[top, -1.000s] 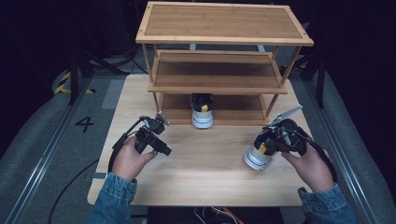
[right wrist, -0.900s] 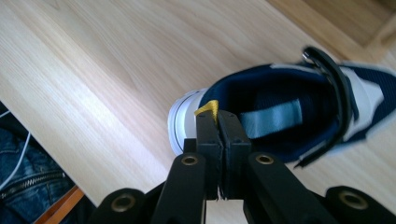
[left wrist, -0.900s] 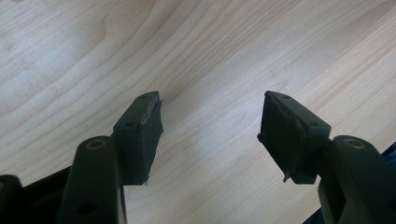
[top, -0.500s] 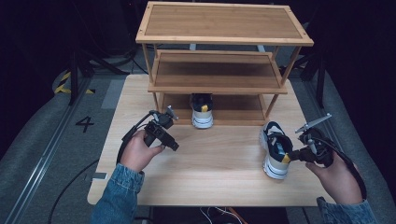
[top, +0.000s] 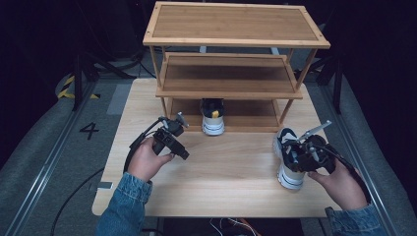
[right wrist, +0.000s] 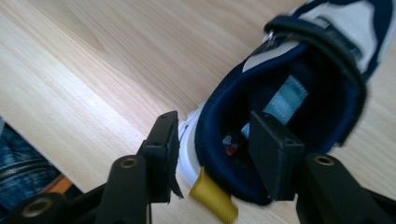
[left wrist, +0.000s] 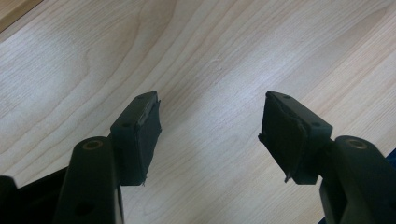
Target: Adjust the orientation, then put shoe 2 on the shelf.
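Observation:
A navy and white sneaker (top: 284, 141) stands on the table (top: 231, 167) at the right, toe pointing away. My right gripper (top: 299, 156) is at its heel. Its jaws have just been opening and straddle the heel wall. In the right gripper view one pad (right wrist: 163, 154) is outside the sneaker (right wrist: 303, 60) and the other is inside the opening, neither pressing. A yellow pull tab (right wrist: 212, 200) hangs at the heel. My left gripper (top: 181, 151) hovers open over bare wood at the left (left wrist: 210, 126). A matching sneaker (top: 213, 118) sits on the rack's bottom shelf.
A three-tier wooden rack (top: 236, 22) stands at the back of the table; its upper two shelves are bare. Cables trail from both grippers. Denim sleeves come in from the bottom edge. Dark floor with a painted number lies to the left.
The right hand carried the sneaker to the right and lowered it onto the table, then its jaws spread off the heel. The left hand barely shifted.

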`<state>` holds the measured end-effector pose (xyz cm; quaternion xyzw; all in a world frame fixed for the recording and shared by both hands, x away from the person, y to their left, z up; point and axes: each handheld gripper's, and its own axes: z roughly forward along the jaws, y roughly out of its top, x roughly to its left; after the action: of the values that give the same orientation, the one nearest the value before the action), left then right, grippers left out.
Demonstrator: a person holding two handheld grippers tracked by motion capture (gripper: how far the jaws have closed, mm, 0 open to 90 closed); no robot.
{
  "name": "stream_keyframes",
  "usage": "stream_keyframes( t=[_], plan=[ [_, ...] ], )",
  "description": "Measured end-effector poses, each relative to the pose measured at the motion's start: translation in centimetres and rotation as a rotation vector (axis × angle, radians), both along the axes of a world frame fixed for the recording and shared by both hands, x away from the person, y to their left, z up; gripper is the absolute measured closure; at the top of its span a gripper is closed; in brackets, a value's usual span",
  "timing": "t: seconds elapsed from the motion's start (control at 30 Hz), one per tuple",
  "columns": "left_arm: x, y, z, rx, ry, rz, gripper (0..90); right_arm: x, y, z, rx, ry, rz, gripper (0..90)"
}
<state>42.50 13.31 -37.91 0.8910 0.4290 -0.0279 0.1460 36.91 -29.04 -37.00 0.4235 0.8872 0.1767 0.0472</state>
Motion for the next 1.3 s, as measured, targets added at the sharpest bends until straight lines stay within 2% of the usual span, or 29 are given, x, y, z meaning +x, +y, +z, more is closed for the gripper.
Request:
stream_keyframes(
  t=[0.2, 0.37, 0.43, 0.8, 1.03, 1.3],
  plan=[
    [0.1, 0.3, -0.1, 0.012, 0.006, -0.001, 37.2, 0.8, 0.6, -1.8, -0.029, 0.080, 0.021, 60.0],
    [0.0, 0.1, -0.1, 0.011, 0.007, -0.001, 37.2, 0.9, 0.8, -2.3, -0.044, 0.105, 0.035, 65.2],
    [0.0, 0.2, -0.1, 0.009, 0.007, -0.001, 37.2, 1.0, 1.0, -2.4, -0.044, 0.121, 0.040, 70.0],
    [-0.1, 1.0, 0.0, 0.011, 0.001, 0.017, 37.2, 0.9, 1.7, -1.9, -0.039, 0.097, 0.101, 72.7],
    [-0.6, 2.2, 0.3, 0.005, -0.007, 0.044, 37.1, 1.1, 3.6, -0.2, -0.006, 0.052, 0.169, 72.5],
    [-1.8, 4.0, 0.5, 0.003, -0.012, 0.095, 36.6, 3.2, 6.8, 1.1, 0.000, 0.028, 0.243, 72.2]
  ],
)
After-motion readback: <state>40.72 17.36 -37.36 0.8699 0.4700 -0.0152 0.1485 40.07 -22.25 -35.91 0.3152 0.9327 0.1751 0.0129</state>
